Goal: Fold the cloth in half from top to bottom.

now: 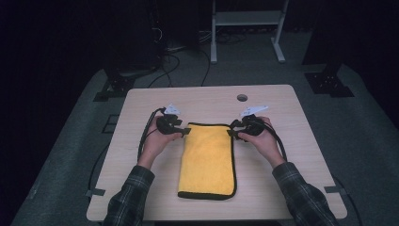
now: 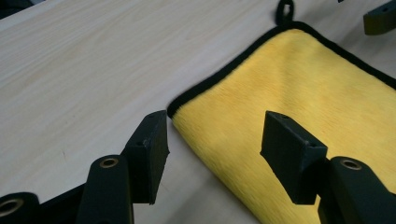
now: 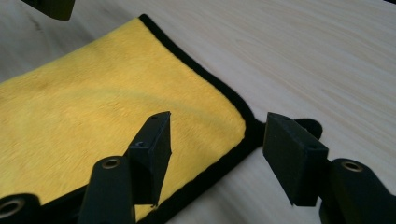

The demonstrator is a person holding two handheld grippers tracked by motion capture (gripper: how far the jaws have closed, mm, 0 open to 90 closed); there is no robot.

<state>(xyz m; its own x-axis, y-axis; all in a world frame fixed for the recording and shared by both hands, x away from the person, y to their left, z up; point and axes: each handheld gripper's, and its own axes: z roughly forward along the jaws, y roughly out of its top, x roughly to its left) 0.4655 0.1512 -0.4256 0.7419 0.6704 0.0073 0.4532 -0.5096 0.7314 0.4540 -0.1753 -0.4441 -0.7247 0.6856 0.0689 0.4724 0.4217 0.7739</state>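
Note:
A folded yellow towel [image 1: 207, 160] with black edging lies lengthwise in the middle of the wooden table [image 1: 141, 103]. My left gripper [image 1: 186, 132] sits at the towel's far left corner and my right gripper [image 1: 231, 131] at its far right corner. In the left gripper view, the left gripper [image 2: 215, 135] is open, with the corner of the towel [image 2: 303, 88] lying flat between its jaws. In the right gripper view, the right gripper [image 3: 217, 135] is also open, straddling the corner of the towel [image 3: 93, 107] where a black hanging loop [image 3: 310, 126] sticks out. Neither pair of pads presses on the cloth.
A round cable hole [image 1: 242, 98] is near the table's far edge. Behind the table, a white frame [image 1: 247, 28], black stands and cables stand on the grey floor. Bare wood lies on both sides of the towel.

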